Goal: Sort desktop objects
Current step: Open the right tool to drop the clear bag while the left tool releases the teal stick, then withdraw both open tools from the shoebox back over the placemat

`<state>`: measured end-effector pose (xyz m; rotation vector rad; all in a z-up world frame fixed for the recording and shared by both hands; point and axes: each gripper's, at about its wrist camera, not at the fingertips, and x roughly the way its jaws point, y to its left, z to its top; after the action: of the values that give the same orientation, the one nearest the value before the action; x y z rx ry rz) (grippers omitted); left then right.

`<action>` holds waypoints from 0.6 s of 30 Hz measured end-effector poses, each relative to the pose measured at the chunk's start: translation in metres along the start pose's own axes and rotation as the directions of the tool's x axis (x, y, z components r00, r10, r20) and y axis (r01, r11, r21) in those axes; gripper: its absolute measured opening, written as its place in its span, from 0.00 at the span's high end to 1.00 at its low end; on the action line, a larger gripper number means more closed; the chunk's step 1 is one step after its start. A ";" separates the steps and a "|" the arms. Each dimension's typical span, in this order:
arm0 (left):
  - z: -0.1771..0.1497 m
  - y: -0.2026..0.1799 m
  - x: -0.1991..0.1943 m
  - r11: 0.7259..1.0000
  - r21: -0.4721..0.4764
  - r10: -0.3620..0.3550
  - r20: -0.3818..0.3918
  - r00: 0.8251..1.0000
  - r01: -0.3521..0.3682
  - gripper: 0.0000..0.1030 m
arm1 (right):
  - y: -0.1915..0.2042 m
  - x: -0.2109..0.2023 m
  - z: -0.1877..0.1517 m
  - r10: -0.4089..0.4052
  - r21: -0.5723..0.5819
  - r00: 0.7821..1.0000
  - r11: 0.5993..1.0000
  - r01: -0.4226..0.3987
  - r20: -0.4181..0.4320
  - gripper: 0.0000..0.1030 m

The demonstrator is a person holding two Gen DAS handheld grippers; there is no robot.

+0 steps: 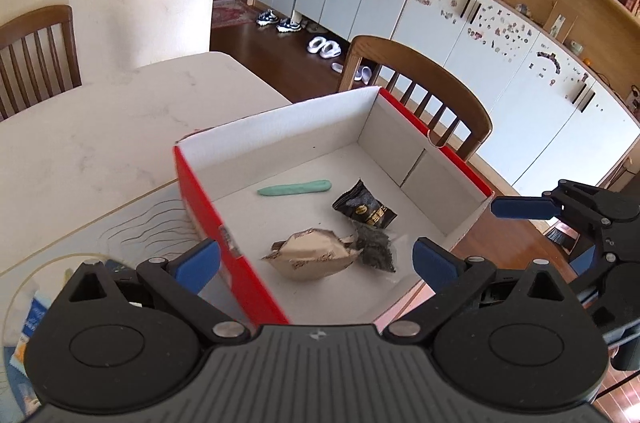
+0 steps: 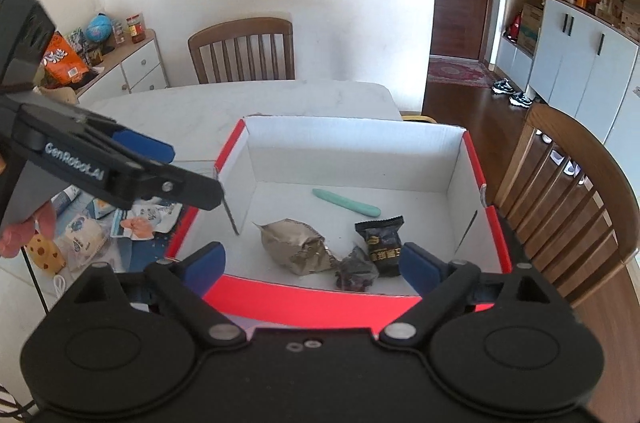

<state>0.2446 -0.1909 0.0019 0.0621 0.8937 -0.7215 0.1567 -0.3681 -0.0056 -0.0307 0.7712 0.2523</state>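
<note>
Grippers both hovering above red cardboard box (image 2: 320,307), empty: right gripper (image 2: 312,263) gaping wide, left gripper (image 1: 316,259) likewise spread. Tan wrapper (image 2: 296,247), black snack packet (image 2: 382,243), mint stick (image 2: 346,207) lying inside box, apparently sorted. Unsorted packets (image 2: 92,235) waiting on table (image 2: 240,99).

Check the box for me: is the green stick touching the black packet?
No: the green stick lies apart from the black packet on the box floor.
</note>
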 end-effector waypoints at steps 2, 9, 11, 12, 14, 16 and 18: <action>-0.006 0.006 -0.009 1.000 0.004 -0.002 0.010 1.000 0.002 0.00 | 0.007 -0.001 0.000 -0.006 0.009 1.000 1.000 0.006 0.005 0.08; -0.026 0.022 -0.042 1.000 0.004 -0.020 0.042 0.999 0.020 0.00 | 0.038 -0.004 -0.003 -0.011 0.028 1.000 1.000 0.011 0.014 0.08; -0.031 0.027 -0.052 0.999 0.001 -0.032 0.049 0.998 0.032 0.00 | 0.049 -0.004 -0.005 -0.010 0.028 1.000 1.000 0.009 0.013 0.08; -0.034 0.030 -0.057 0.999 -0.001 -0.035 0.055 0.998 0.035 0.00 | 0.055 -0.005 -0.005 -0.007 0.028 1.000 1.000 0.007 0.014 0.08; -0.038 0.036 -0.066 0.999 -0.004 -0.041 0.065 0.997 0.042 0.00 | 0.066 -0.006 -0.005 -0.004 0.030 1.000 1.000 0.004 0.017 0.08; -0.044 0.043 -0.076 0.999 -0.006 -0.040 0.078 0.996 0.041 0.00 | 0.076 -0.007 -0.006 0.001 0.030 1.000 1.000 -0.002 0.021 0.08; -0.050 0.050 -0.085 0.999 -0.010 -0.036 0.091 0.995 0.037 0.00 | 0.088 -0.008 -0.006 0.006 0.025 1.000 1.000 -0.007 0.026 0.08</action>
<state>0.2052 -0.0891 0.0199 0.0027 0.8142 -0.7476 0.1260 -0.2854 0.0015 -0.0012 0.7487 0.2485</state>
